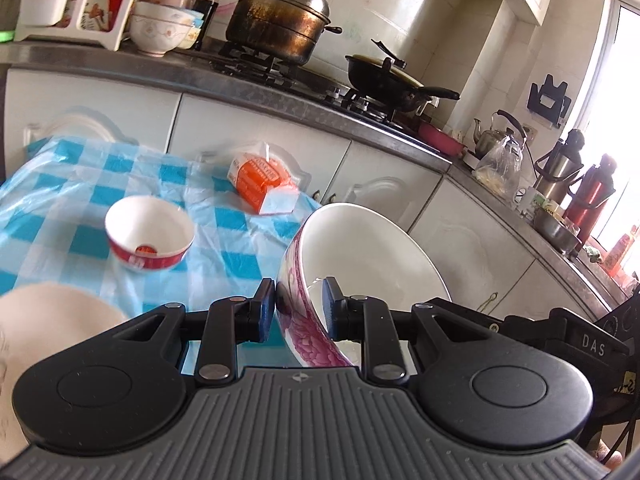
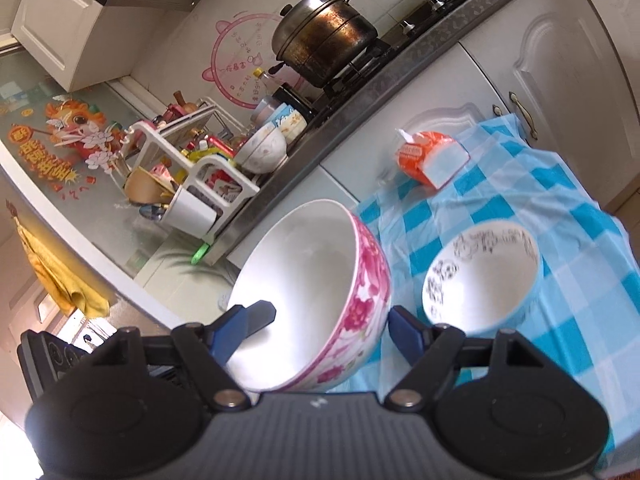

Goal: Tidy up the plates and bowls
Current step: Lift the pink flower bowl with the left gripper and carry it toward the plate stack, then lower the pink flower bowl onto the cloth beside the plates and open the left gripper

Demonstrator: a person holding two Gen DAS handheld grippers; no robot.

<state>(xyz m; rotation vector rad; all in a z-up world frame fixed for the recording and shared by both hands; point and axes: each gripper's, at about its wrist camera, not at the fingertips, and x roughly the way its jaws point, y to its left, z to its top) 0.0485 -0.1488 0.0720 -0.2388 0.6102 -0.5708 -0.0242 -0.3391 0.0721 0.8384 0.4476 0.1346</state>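
Note:
A large white bowl with pink flowers on its outside point(image 1: 360, 248) hangs tilted above the near edge of the checked table, and my left gripper point(image 1: 299, 292) is shut on its wall. In the right wrist view the same bowl point(image 2: 316, 264) sits between the fingers of my right gripper point(image 2: 330, 314). One blue pad is inside the bowl and the other outside, and they stand wide without pressing. On the cloth rest a small red-banded bowl point(image 1: 148, 236), a white bowl with black drawings point(image 2: 484, 276) and a pale dish point(image 1: 48, 320).
The table wears a blue-and-white checked cloth point(image 1: 224, 264) with an orange tissue packet point(image 1: 260, 180) at its far side. Behind it runs a counter point(image 1: 280, 92) with a steamer pot point(image 1: 280, 20), a wok point(image 1: 392, 80), a kettle point(image 1: 496, 132), flasks and a dish rack point(image 2: 192, 168).

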